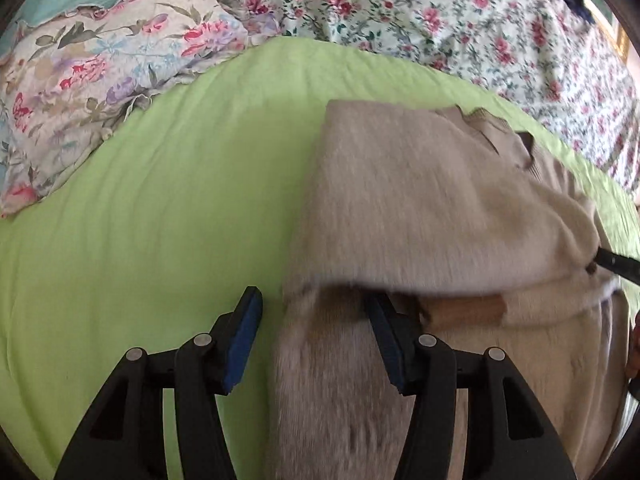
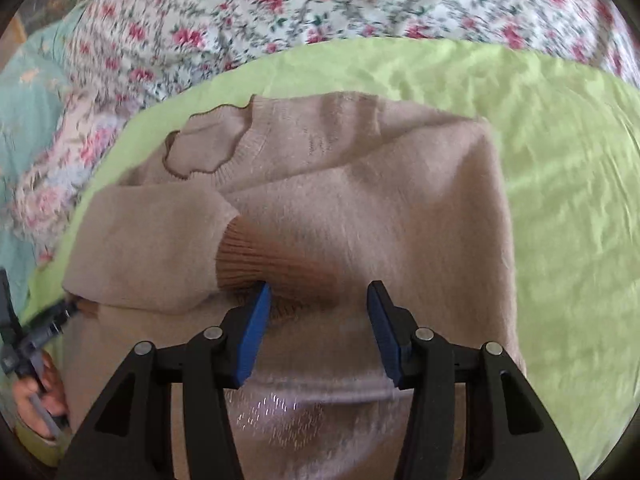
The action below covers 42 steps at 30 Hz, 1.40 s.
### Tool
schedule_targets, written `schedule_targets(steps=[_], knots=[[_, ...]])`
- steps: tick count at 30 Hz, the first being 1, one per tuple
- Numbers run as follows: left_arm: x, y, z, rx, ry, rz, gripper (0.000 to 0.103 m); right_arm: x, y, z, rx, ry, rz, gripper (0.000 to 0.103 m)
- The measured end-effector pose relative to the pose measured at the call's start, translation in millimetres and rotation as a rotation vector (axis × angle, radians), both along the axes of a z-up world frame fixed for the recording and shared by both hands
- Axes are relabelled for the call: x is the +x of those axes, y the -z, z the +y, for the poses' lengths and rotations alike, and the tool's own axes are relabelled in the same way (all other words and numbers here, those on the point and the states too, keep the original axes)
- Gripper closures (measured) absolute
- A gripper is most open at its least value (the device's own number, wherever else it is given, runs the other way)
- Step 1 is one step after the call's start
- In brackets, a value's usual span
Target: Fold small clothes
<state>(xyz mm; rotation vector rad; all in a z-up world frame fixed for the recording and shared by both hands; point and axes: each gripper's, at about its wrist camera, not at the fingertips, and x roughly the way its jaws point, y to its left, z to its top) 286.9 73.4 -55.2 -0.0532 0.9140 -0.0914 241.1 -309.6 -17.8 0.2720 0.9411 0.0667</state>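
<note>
Blue pads on the left gripper (image 1: 314, 340) stand apart at the near edge of a beige sweater (image 1: 420, 200); the left pad is over bare green sheet (image 1: 160, 220), the right one tucked under a folded-over flap, and neither presses on the knit, so nothing is gripped. The right gripper (image 2: 320, 330) is likewise parted above the sweater's middle, its pads (image 2: 256, 336) straddling the ribbed brown cuff (image 2: 276, 264) of a folded-in sleeve without pinching it (motion blur softens the fabric here). The sweater lies on the green sheet, both sleeves laid across the body, its neckline (image 2: 200, 152) at the far end.

Beyond the sheet runs a rose-print cover (image 1: 440, 20). No container shows in either view.

Only the left wrist view shows a floral pillow (image 1: 100, 80) at far left. Only the right wrist view shows the neckline's scalloped edge and, at lower left, a hand (image 2: 40, 392) gripping the other tool's handle.
</note>
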Motion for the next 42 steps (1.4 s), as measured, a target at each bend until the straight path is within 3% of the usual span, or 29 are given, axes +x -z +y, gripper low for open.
schedule_targets(steps=[2, 6, 9, 10, 13, 14, 16, 19, 21, 23, 24, 26, 29, 32, 33, 36, 40, 41, 42], knots=[[10.5, -1.3, -3.6, -0.002, -0.017, 0.001, 0.047, 4.0, -12.6, -0.8, -0.002, -0.007, -0.037, 0.094], [17.5, -5.7, -2.3, 0.01, -0.058, -0.02, 0.047, -22.1, -61.6, -12.5, -0.009, 0.026, -0.217, 0.095], [12.4, -1.6, 4.0, -0.009, -0.087, -0.019, 0.045, -41.1, -74.3, -15.4, -0.104, 0.037, -0.241, 0.095], [10.1, 0.1, 5.9, -0.02, -0.089, -0.016, 0.045, -44.2, -71.1, -15.3, -0.145, 0.028, -0.224, 0.095], [3.1, 1.3, 6.8, -0.022, -0.092, -0.021, 0.045, -44.4, -36.9, -12.3, -0.212, -0.024, -0.056, 0.095], [1.9, 1.1, 6.9, -0.021, -0.091, -0.024, 0.045, -43.5, -19.7, -10.6, -0.255, -0.025, 0.043, 0.095], [-1.1, 2.0, 8.7, -0.028, -0.092, -0.03, 0.045, -47.7, -9.0, -9.7, -0.279, 0.025, 0.113, 0.095], [-4.3, 3.4, 12.9, -0.056, -0.097, -0.043, 0.045, -59.3, -32.1, -1.6, -0.121, 0.019, 0.03, 0.082], [-6.7, 3.8, 14.3, -0.068, -0.105, -0.056, 0.045, -56.8, -54.6, 17.8, -0.056, -0.042, -0.052, 0.052], [-9.6, 3.9, 14.1, -0.072, -0.114, -0.071, 0.045, -38.3, -70.2, 44.4, 0.1, -0.16, -0.094, 0.036], [-11.2, 3.9, 14.2, -0.074, -0.117, -0.081, 0.045, -18.1, -73.2, 60.6, 0.224, -0.232, -0.088, 0.034], [-13.6, 3.8, 15.1, -0.083, -0.118, -0.093, 0.045, 13.9, -73.8, 86.2, 0.322, -0.294, -0.072, 0.034], [-14.8, 4.0, 18.8, -0.11, -0.113, -0.104, 0.045, 74.2, -67.6, 131.1, 0.323, -0.364, -0.03, 0.034], [-16.5, 4.6, 22.3, -0.145, -0.108, -0.116, 0.045, 135.5, -45.7, 163.3, 0.358, -0.402, 0.078, 0.032], [-16.6, 4.8, 22.8, -0.152, -0.107, -0.118, 0.045, 150.4, -36.2, 171.7, 0.352, -0.405, 0.127, 0.027], [-19.5, 5.3, 23.4, -0.174, -0.101, -0.136, 0.045, 179.2, -7.1, 196.4, 0.347, -0.441, 0.289, 0.023], [-22.8, 3.6, 21.2, -0.188, -0.085, -0.168, 0.046, 201.1, 16.5, 243.2, 0.564, -0.598, 0.389, 0.019], [-23.8, 3.1, 21.1, -0.198, -0.079, -0.177, 0.046, 202.9, 19.4, 253.9, 0.623, -0.631, 0.4, 0.015], [-24.7, 2.6, 21.7, -0.206, -0.076, -0.182, 0.046, 205.5, 22.5, 269.0, 0.671, -0.662, 0.409, 0.004]])
